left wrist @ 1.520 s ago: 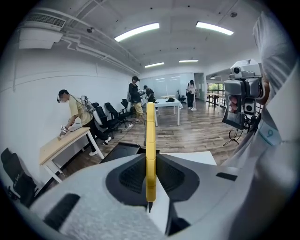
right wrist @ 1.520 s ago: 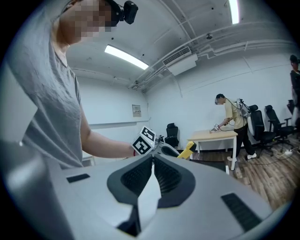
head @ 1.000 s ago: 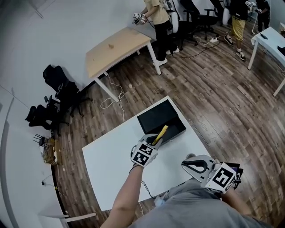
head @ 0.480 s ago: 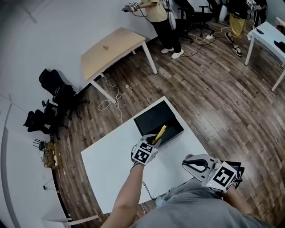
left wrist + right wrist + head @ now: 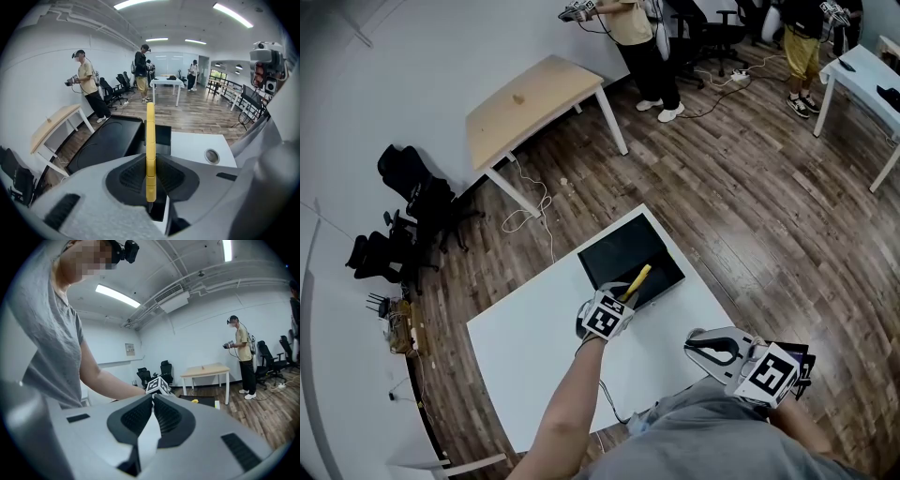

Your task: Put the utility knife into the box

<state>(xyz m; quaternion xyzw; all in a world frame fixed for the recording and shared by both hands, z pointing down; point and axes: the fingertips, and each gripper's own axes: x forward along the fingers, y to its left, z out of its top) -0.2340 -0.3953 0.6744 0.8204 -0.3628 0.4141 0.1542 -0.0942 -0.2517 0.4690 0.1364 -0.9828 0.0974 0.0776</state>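
When viewed from the head camera, slanting from lower left to upper right: the long axis of the yellow utility knife (image 5: pixel 636 283), free end pointing to the upper right, over the near edge of the black box (image 5: pixel 623 248). Clamped at its lower-left end by the left gripper (image 5: pixel 622 300), jaws closed on the handle. Placed just right of frame centre, above the far right corner of the white table (image 5: pixel 525 347).

Seen along the left gripper (image 5: pixel 150 161), running straight up the middle of the frame. Pinched edge-on between the dark ribbed pads (image 5: pixel 129 176), with the near end just below the pads at lower centre and the far end projecting well beyond the jaw tips, away from the camera. Reaching over the box (image 5: pixel 108 140) at centre left of the frame; impossible to tell whether touching it.

At lower right of the head view, off the table edge and well apart from knife and box: the right gripper (image 5: pixel 712 349). Shown in the right gripper view as the right gripper (image 5: pixel 153 398) with jaws together, pad against pad, nothing between.
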